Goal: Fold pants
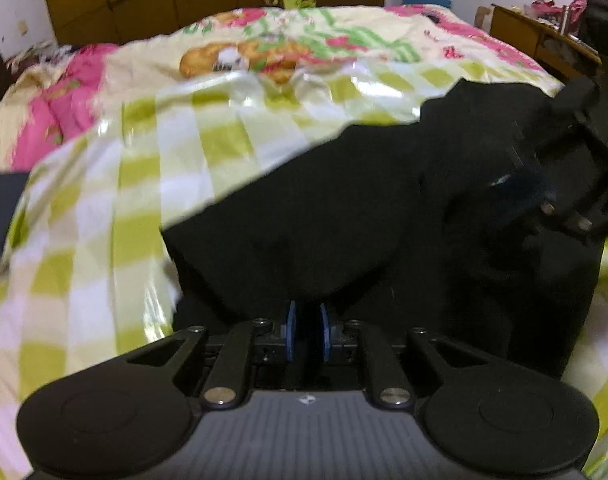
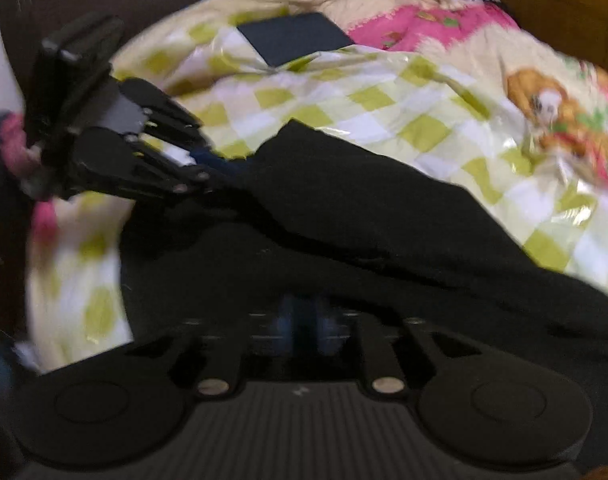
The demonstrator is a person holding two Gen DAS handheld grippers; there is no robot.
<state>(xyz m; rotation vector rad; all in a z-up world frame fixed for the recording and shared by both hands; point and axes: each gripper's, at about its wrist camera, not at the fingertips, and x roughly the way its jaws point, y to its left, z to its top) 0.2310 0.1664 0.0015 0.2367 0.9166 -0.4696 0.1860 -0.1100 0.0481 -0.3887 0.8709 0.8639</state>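
Bedding in a green-checked cover (image 1: 152,168) carries the black pants (image 1: 344,208), soft, limp and light. Left gripper (image 1: 307,334) has its jaws pinched on a fabric edge; right gripper (image 2: 304,326) looks partly closed on cloth, blurred. Hems and waistband suit gripping best.

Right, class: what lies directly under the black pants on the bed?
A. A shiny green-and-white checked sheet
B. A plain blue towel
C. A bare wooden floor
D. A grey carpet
A: the black pants lie on a glossy green-and-white checked sheet, which shows around their edges in both views.
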